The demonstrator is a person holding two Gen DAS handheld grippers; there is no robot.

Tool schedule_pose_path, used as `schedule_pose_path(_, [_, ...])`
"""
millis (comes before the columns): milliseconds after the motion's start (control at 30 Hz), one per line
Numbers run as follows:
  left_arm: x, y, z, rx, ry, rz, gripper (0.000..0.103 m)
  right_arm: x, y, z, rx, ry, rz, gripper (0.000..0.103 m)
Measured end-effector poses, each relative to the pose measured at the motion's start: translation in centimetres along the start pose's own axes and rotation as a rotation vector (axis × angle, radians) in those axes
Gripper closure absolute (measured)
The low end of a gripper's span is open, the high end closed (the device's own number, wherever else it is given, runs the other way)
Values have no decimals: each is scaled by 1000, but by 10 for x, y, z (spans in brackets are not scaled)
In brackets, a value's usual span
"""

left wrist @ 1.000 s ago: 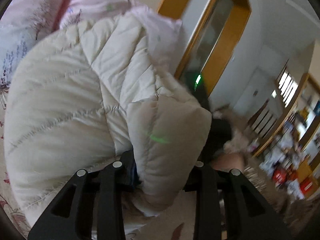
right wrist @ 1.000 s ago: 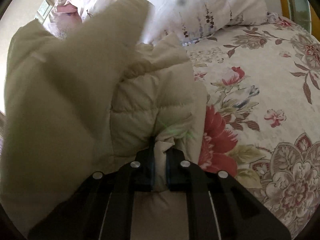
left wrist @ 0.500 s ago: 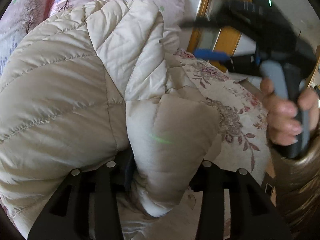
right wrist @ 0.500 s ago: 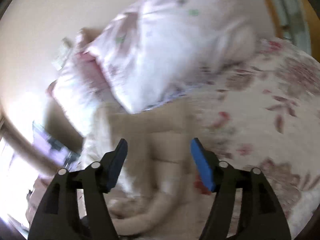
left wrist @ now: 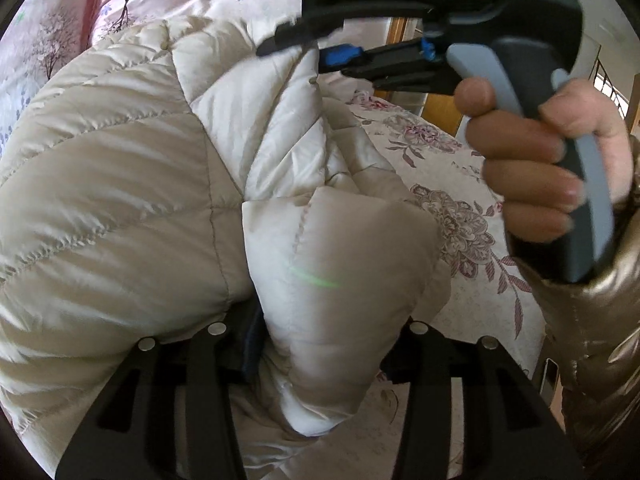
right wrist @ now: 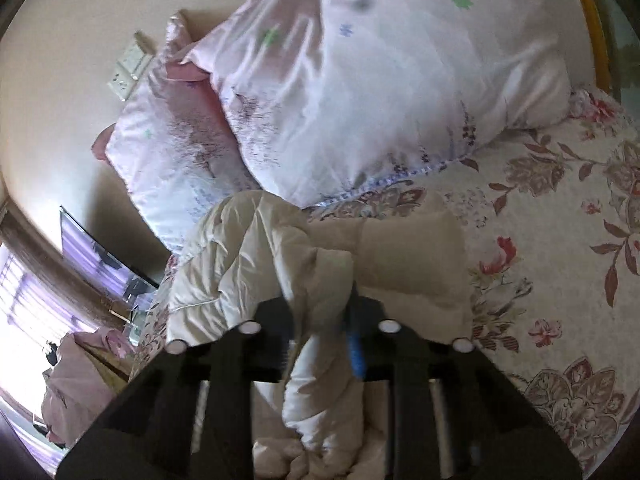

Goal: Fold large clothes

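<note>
A cream quilted puffer jacket (left wrist: 120, 208) lies bunched on the bed. My left gripper (left wrist: 320, 332) has a thick padded fold of the jacket filling the gap between its jaws, which are opening slightly while the fold stays wedged against both. A hand (left wrist: 532, 168) holds my right gripper (left wrist: 304, 52) above the jacket's far side. In the right wrist view, the right gripper (right wrist: 320, 312) is closing on a narrow fold of the jacket (right wrist: 312, 280), with a blue pad (right wrist: 355, 344) against the cloth.
The jacket rests on a floral bedsheet (right wrist: 560, 240). Pink and white pillows (right wrist: 360, 92) are piled at the head of the bed against a cream wall with a socket plate (right wrist: 128, 66). A wooden door frame (left wrist: 436, 108) stands beyond the bed. A shiny gold sleeve (left wrist: 592, 340) is at right.
The right gripper let go of its fold, opened wide, rose, and has closed on another fold. Its hand has come into the left wrist view. The left gripper kept its fold.
</note>
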State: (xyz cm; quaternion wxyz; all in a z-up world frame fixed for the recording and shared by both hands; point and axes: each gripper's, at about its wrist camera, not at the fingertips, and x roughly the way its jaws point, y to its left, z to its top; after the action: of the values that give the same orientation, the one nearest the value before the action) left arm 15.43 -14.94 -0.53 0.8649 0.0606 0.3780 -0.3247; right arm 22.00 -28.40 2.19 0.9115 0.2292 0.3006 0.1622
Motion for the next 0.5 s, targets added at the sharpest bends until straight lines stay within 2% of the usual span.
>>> schedule_pose_path(300, [-11, -2, -5, 22, -37, -9, 56, 12, -15, -2, 27, -4, -48, 88])
schedule_pose_path(400, [-32, -6, -4, 43, -78, -25, 53, 15, -18, -2, 32, -4, -58, 88])
schedule_pose_path(500, [-61, -3, 0, 45, -110, -72, 48, 16, -20, -2, 37, -4, -60, 88])
